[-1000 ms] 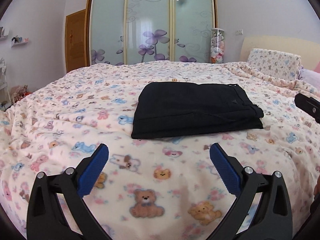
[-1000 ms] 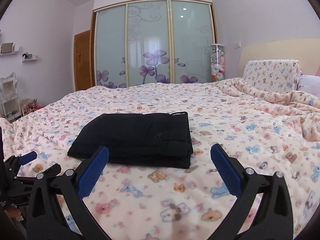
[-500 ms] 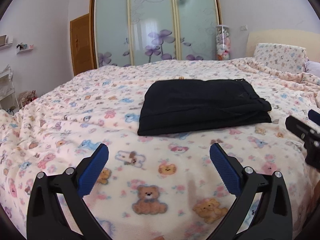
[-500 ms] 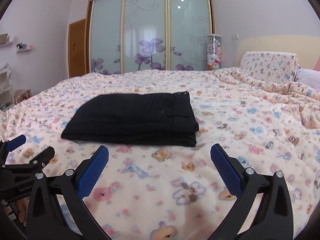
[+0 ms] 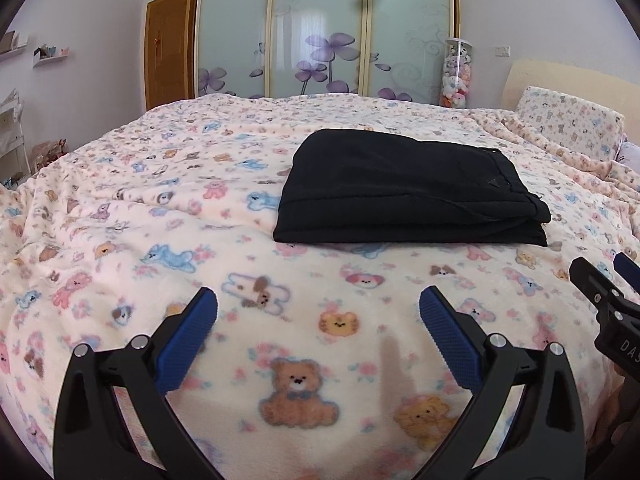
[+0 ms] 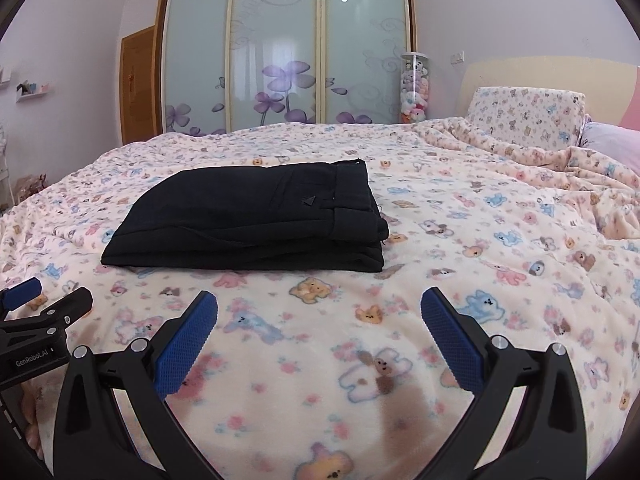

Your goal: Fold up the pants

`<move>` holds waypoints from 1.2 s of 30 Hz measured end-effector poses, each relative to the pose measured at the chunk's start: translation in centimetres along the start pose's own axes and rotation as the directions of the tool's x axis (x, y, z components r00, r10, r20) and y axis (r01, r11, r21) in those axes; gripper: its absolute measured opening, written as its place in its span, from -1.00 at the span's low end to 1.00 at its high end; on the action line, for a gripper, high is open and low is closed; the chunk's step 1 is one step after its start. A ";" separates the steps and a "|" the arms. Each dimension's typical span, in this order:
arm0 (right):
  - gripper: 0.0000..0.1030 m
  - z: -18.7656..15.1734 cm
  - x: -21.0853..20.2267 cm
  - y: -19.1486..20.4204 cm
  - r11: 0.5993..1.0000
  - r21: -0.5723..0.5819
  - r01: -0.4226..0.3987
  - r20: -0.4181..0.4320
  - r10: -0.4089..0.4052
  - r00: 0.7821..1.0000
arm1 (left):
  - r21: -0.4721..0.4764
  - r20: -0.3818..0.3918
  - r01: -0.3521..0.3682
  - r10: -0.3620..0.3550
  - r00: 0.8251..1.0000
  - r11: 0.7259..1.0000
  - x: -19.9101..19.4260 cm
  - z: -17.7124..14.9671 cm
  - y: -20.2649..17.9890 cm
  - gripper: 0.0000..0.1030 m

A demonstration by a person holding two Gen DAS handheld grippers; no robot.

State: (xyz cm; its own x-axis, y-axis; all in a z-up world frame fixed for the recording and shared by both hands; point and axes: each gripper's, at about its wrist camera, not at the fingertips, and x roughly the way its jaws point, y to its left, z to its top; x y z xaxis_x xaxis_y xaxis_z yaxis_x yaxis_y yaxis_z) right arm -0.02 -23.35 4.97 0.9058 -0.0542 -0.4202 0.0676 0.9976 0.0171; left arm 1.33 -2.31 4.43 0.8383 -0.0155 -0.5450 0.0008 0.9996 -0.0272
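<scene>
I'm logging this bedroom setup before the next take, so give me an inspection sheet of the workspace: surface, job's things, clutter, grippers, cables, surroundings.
Surface: bed blanket with a teddy-bear print, rumpled toward the headboard side.
Job's things: black pants lie folded in a flat stack on the blanket, waistband toward the pillows.
Clutter: nothing seen on the blanket besides the pants.
Grippers: left gripper open, empty, short of the pants; right gripper open, empty, also short of them.
Cables: nothing seen.
Surroundings: sliding wardrobe doors with purple flowers, wooden door, clear tube of plush toys, patterned pillow, wall shelves.
</scene>
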 end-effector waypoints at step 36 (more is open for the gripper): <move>0.97 -0.4 0.4 0.6 1.000 -0.023 0.004 -0.013 -0.004 1.000 | 0.066 0.011 -0.002 0.002 1.000 0.998 0.1 0.1 -0.9 0.97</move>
State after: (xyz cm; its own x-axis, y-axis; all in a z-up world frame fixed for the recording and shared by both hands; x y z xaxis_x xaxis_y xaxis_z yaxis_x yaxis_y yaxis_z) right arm 0.22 -22.75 4.48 0.8998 -0.0576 -0.4324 0.0612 0.9981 -0.0056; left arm 1.51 -3.21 4.51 0.8443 -0.0137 -0.5357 0.0350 0.9990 0.0295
